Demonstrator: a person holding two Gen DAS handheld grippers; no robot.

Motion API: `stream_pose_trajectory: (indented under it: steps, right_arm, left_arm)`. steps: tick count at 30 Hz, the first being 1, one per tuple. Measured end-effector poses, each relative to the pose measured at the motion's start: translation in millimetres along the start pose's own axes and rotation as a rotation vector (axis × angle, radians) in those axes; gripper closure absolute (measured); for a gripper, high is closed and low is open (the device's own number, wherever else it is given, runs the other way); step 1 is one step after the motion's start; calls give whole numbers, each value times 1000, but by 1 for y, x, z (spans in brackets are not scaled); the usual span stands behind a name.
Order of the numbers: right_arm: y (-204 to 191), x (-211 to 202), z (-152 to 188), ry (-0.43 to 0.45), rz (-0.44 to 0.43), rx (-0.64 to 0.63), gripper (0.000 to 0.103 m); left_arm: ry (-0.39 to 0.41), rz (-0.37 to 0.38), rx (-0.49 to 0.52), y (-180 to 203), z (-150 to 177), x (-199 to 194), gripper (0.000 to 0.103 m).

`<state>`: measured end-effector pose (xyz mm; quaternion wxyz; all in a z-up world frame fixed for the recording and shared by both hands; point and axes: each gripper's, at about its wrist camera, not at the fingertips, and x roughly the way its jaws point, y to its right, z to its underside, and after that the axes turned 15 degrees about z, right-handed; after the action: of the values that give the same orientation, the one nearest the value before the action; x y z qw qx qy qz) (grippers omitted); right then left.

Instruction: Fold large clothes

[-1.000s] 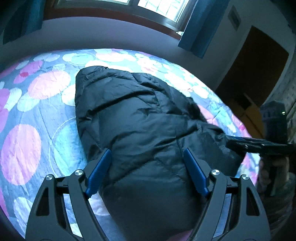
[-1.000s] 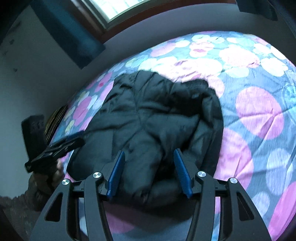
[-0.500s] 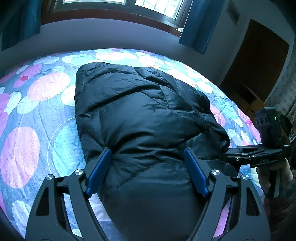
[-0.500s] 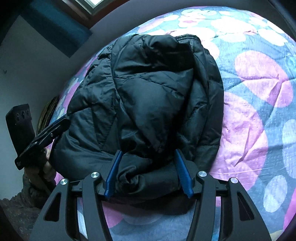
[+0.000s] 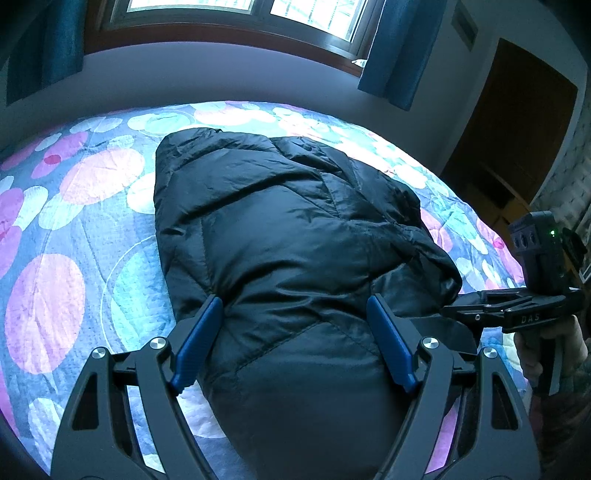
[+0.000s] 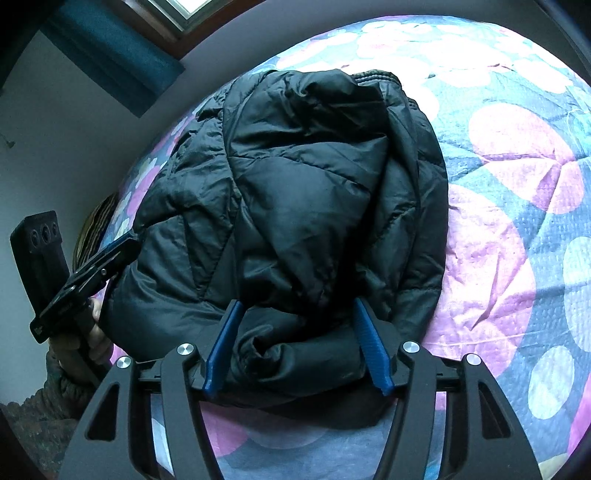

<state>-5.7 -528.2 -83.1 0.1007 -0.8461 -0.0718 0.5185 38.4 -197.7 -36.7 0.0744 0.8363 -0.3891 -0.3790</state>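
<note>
1. A black puffy jacket (image 5: 295,236) lies bundled on a bed cover (image 5: 74,229) printed with pink, white and pale green circles. It runs from the near edge of the bed toward the far side under the window (image 5: 229,11).
2. In the left wrist view the left gripper (image 5: 295,343) hangs over the jacket's near end with its blue fingers (image 5: 195,347) spread wide. The jacket bulges up between them; whether the pads touch the cloth cannot be told.
3. The jacket's nearest part runs under the gripper frame and off the bottom edge, so its near hem is hidden.
4. In the right wrist view the right gripper (image 6: 297,347) has its fingers (image 6: 371,350) set moderately wide on either side of a rolled fold at the jacket's near edge (image 6: 295,206). The cloth fills the gap, but a firm pinch cannot be made out.
5. A ribbed cuff or hem (image 6: 376,75) shows at the jacket's far end; sleeves and collar are folded in and cannot be told apart.
6. Each view shows the other gripper side-on at the picture's edge, its fingertips partly hidden by the jacket.
7. A dark doorway (image 5: 517,122) at far right and blue curtains (image 5: 391,51) are dim and partly cut off.
</note>
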Motion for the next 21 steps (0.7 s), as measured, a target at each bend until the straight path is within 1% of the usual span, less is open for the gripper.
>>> stream_pose_trajectory:
  steps: [3, 5, 8, 12, 16, 19, 21]
  right_arm:
    - [-2, -1, 3, 7, 0, 7, 39]
    - [-3, -2, 4, 12, -1, 11, 37]
    - [-4, -3, 6, 22, -14, 28, 33]
    - [-4, -7, 10, 37, -26, 43, 28]
    - [-7, -18, 10, 45, -2, 52, 26]
    - [-9, -31, 8, 76, 26, 43, 23]
    - [-8, -38, 5, 107, 60, 36, 19]
  left_arm:
    - [5, 4, -12, -1, 1, -2, 22]
    - [8, 8, -27, -4, 2, -4, 18]
    - [12, 24, -57, -8, 3, -8, 14]
    - [26, 46, -95, -18, 3, -18, 13]
    - [54, 37, -102, -30, 2, -29, 11]
    - [59, 62, -136, -44, 2, -34, 10]
    - [66, 107, -181, -55, 1, -35, 10]
